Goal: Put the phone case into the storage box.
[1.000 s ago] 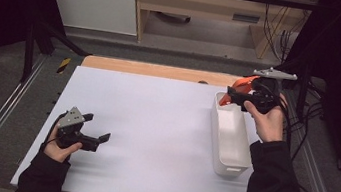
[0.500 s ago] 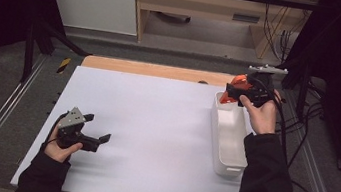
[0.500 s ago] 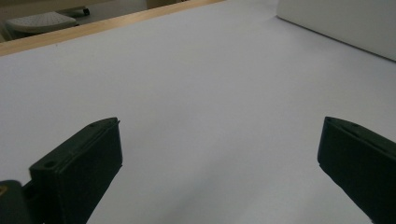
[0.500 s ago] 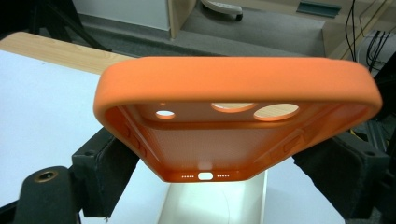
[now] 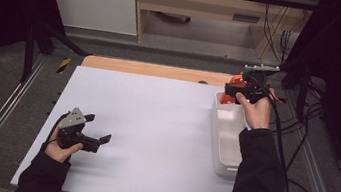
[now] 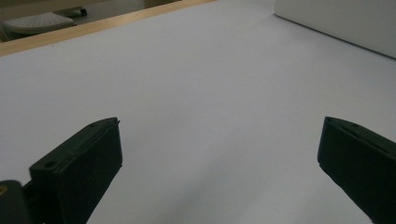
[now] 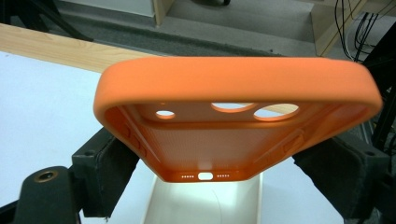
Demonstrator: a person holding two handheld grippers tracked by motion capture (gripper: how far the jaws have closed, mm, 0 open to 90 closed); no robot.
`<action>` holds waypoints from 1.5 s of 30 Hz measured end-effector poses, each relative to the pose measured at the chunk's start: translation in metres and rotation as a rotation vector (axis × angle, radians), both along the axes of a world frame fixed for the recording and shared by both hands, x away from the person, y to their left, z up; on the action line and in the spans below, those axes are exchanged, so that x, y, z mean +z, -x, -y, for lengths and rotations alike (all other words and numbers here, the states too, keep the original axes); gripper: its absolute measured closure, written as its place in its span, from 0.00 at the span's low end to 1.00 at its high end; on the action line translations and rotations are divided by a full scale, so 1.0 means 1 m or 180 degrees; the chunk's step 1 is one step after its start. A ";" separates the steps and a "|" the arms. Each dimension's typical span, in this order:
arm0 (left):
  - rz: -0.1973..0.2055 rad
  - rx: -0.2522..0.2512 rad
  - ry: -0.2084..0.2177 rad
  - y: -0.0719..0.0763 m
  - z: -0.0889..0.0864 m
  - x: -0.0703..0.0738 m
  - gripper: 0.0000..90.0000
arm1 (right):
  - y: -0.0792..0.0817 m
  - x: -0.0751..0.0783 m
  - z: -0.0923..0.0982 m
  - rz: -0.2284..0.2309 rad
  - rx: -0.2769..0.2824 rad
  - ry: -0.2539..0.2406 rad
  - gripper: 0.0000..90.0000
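In the high view we can make out little of the orange soft-rubber phone case (image 5: 233,87): most of it is hidden behind the right claw (image 5: 230,90) and the hand that holds it, and only a patch of orange shows. The right claw view gives it plainly, clamped by its two long sides between the black jaws, open side toward the camera, with three camera cut-outs at its far end and a charging slot flanked by small holes at the near end (image 7: 233,116); its far corners blur a little. We read no brand or writing on it. Directly below that claw lies the long white rectangular plastic tray (image 5: 226,134), its near end covered by the dark sleeve; the part we see holds nothing. The case hangs over the tray's far end, not resting in it. The left claw (image 5: 97,138) sits low on the white tabletop (image 5: 154,124), well apart from the tray, its jaws spread wide with bare surface between them.
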State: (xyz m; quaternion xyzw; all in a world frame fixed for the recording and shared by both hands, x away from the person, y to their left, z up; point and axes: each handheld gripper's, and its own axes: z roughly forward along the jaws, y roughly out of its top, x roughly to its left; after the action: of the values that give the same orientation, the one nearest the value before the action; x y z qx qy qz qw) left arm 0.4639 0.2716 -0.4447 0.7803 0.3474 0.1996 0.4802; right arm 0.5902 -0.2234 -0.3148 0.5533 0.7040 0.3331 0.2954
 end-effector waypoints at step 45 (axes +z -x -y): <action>-0.0011 -0.0050 -0.0072 0.000 0.003 -0.002 0.00 | -0.045 -0.057 -0.009 -0.0453 -0.0295 -0.0004 0.17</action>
State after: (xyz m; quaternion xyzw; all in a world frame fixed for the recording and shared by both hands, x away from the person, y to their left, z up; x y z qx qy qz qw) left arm 0.4641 0.2684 -0.4469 0.7888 0.3398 0.1983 0.4722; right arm 0.6354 -0.2144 -0.3714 0.6078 0.6966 0.2794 0.2594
